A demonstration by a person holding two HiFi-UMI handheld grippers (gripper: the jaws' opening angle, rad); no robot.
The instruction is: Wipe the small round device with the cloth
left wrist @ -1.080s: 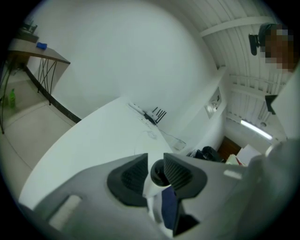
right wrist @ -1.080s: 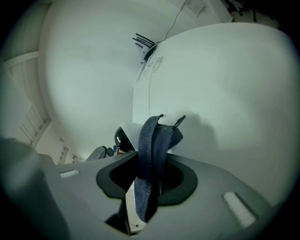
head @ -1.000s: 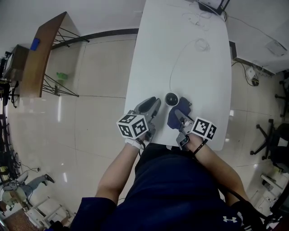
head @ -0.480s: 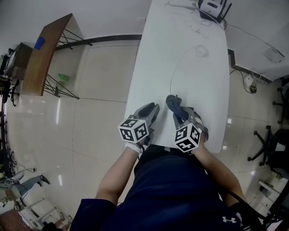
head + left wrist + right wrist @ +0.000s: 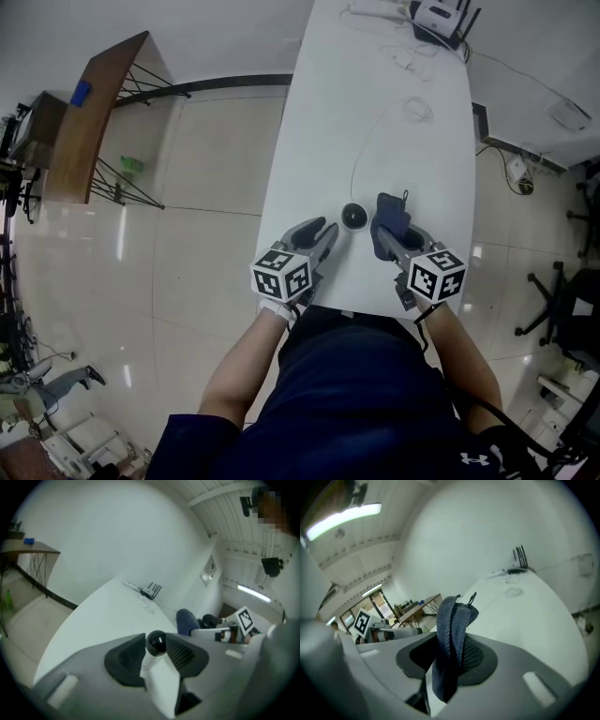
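The small round black device (image 5: 353, 216) sits on the white table (image 5: 309, 141), with a thin cable running away from it. My left gripper (image 5: 320, 231) lies just left of and behind it. Its jaws are opening; the device (image 5: 156, 642) shows in the gap at the tips of the left gripper (image 5: 154, 657), and the pads do not press on it. My right gripper (image 5: 388, 234) is to the device's right, shut on a folded dark blue cloth (image 5: 393, 212). The cloth (image 5: 452, 620) stands up between the pads of the right gripper (image 5: 447, 660).
The thin cable (image 5: 367, 141) runs up the table to a coil (image 5: 419, 108). A black router (image 5: 441, 11) and white leads lie at the far end. The table's near edge is just in front of the person. A wooden side table (image 5: 89, 112) stands on the floor to the left.
Half a second ago the right gripper held the cloth over the device and hid it. It has since drawn back to the right, leaving the device uncovered. The left gripper has hardly moved.
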